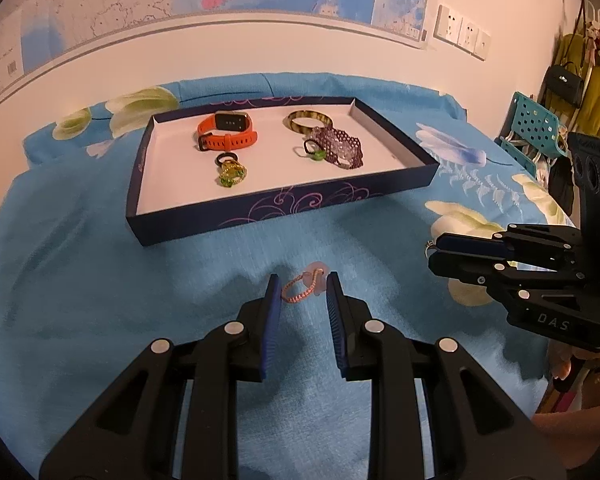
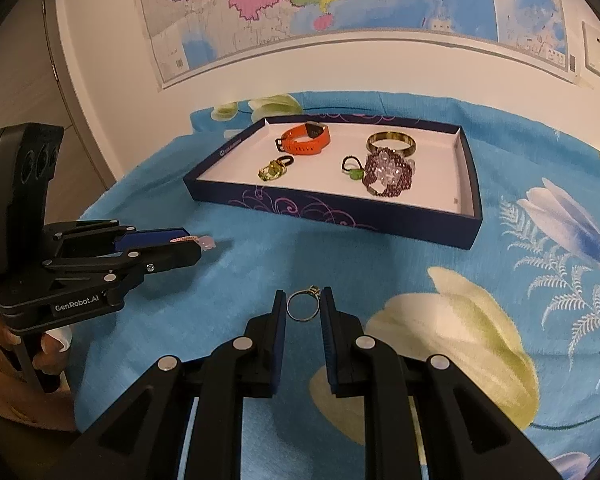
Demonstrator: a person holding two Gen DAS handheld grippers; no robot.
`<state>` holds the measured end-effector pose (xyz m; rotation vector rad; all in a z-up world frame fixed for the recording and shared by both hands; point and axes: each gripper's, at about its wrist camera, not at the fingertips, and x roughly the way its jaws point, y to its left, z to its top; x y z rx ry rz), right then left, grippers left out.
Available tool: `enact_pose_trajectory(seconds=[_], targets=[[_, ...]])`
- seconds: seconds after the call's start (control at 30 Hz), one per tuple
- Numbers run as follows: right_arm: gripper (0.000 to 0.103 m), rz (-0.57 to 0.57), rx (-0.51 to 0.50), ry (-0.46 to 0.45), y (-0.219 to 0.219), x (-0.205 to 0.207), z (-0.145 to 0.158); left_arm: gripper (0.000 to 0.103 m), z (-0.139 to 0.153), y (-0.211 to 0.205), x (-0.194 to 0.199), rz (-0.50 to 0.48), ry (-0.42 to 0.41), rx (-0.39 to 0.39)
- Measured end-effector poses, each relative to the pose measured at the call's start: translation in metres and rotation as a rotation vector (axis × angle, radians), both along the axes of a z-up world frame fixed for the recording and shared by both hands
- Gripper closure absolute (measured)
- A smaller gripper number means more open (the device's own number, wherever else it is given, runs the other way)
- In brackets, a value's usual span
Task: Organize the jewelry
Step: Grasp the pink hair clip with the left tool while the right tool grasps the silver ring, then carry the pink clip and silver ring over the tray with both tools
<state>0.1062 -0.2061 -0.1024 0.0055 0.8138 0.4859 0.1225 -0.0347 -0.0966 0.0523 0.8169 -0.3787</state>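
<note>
Jewelry in left gripper: a small pink braided cord ring with a pale pink flower charm (image 1: 305, 284) is seen between the blue fingertip pads of the black left gripper (image 1: 303, 294); in the right wrist view it is carried clear of the cloth, clamped at the tips.
Jewelry in right gripper: a thin gold-coloured metal ring with a small setting (image 2: 304, 305) is grasped between the blue pads of the black right gripper (image 2: 303, 307), both pads touching its band.
Surface below: a blue cloth printed with pale yellow and white flowers (image 1: 100, 300) is spread beneath both grippers.
Tray: a shallow dark blue cardboard box lid with purple swirls and a white floor (image 1: 284, 208) is set beyond both grippers on the cloth.
Tray, near row: a green-and-gold beaded piece on a black loop (image 1: 230, 170), a black hair tie with a green bead (image 1: 314, 151) and a purple beaded cuff with clear stones (image 1: 340, 148) are laid there.
Tray, far row: an orange-strapped smartwatch (image 1: 226, 132) and a brown-and-gold bangle (image 1: 310, 120) are placed behind them.
Farthest: a coloured wall map (image 2: 300, 8) is hung above.
</note>
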Motion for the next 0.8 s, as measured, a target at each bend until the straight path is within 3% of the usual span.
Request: enact_pose_trajectory(seconds=[0.8], targets=[[0.087, 0.001, 0.054, -0.092, 0.002, 0.012, 0.028, 0.080, 0.028, 0.011, 0.004, 0.030, -0.077, -0.034]])
